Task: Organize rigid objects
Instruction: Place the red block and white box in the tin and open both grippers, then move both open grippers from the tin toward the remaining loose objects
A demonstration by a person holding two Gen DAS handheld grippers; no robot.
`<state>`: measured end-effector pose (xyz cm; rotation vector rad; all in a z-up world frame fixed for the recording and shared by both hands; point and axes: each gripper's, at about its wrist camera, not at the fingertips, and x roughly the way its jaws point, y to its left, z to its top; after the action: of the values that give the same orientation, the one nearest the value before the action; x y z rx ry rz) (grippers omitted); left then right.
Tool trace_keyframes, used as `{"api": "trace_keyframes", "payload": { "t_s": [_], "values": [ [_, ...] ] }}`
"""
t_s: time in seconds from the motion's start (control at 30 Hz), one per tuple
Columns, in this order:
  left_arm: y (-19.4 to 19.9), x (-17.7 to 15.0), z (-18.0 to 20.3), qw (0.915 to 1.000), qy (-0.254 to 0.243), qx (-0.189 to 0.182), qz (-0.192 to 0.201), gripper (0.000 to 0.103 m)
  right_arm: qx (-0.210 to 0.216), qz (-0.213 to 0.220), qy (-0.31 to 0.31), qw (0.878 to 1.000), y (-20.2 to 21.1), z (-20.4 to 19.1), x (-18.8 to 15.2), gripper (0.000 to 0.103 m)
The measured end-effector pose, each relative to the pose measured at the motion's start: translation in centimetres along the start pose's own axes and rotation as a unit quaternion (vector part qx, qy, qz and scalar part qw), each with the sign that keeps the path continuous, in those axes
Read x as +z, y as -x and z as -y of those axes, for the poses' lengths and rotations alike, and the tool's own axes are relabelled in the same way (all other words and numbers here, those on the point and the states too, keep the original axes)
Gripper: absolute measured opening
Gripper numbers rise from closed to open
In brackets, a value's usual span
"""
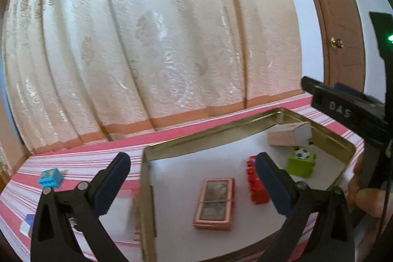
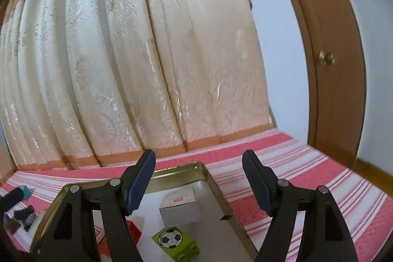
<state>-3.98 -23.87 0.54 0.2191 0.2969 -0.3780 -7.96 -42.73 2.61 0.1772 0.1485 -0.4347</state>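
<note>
— What hangs behind the bench?
— A cream curtain [image 1: 147, 41] with a swirling pattern and an orange hem band, reaching down to the pink-and-white striped cloth [image 2: 307, 176]
— And to the right?
— A brown wooden door [image 2: 326, 65] with a brass knob [image 2: 326, 58], beside a pale wall [image 2: 275, 53]

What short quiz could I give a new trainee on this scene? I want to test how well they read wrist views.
1. True or false: the green block with the football print lies inside the tin.
2. Which piece sits outside the tin on the striped cloth? A) red brick B) blue cube C) white box
3. Fill in: the left gripper and right gripper are both ____, holding nothing.

Key: 1 true. 2 B: the blue cube lies on the cloth left of the tin, while the red brick and white box are inside. 3 open.
</note>
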Motion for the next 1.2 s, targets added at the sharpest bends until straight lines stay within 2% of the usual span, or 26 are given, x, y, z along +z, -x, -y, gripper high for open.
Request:
{"api": "trace_keyframes", "payload": {
  "t_s": [0.2, 0.47, 0.7, 0.97, 1.2],
  "values": [
    [0.5, -0.3, -1.2, 1.0, 0.007, 0.001, 0.006, 0.103, -0.029, 0.017, 0.006, 0.999, 1.0, -0.5, -0.1, 0.075],
    [0.9, -0.8, -2.4, 0.9998, 0.021, -0.006, -0.001, 0.103, -0.045, 0.017, -0.031, 0.998, 2.8, 0.0, -0.6, 0.075],
    [1.4, -1.6, -4.6, 0.9987, 0.047, -0.018, -0.013, 0.103, -0.048, 0.009, -0.032, 0.998, 4.0, -0.9, -1.2, 0.075],
    [1.9, -2.5, -7.3, 0.9982, 0.056, -0.007, -0.02, 0.103, -0.042, 0.018, -0.023, 0.999, 6.1, -3.2, -2.0, 0.075],
    [2.2, -3.1, -9.3, 0.9977, 0.064, -0.002, -0.024, 0.103, -0.019, 0.021, -0.022, 0.999, 7.5, -6.2, -2.8, 0.075]
  ]
}}
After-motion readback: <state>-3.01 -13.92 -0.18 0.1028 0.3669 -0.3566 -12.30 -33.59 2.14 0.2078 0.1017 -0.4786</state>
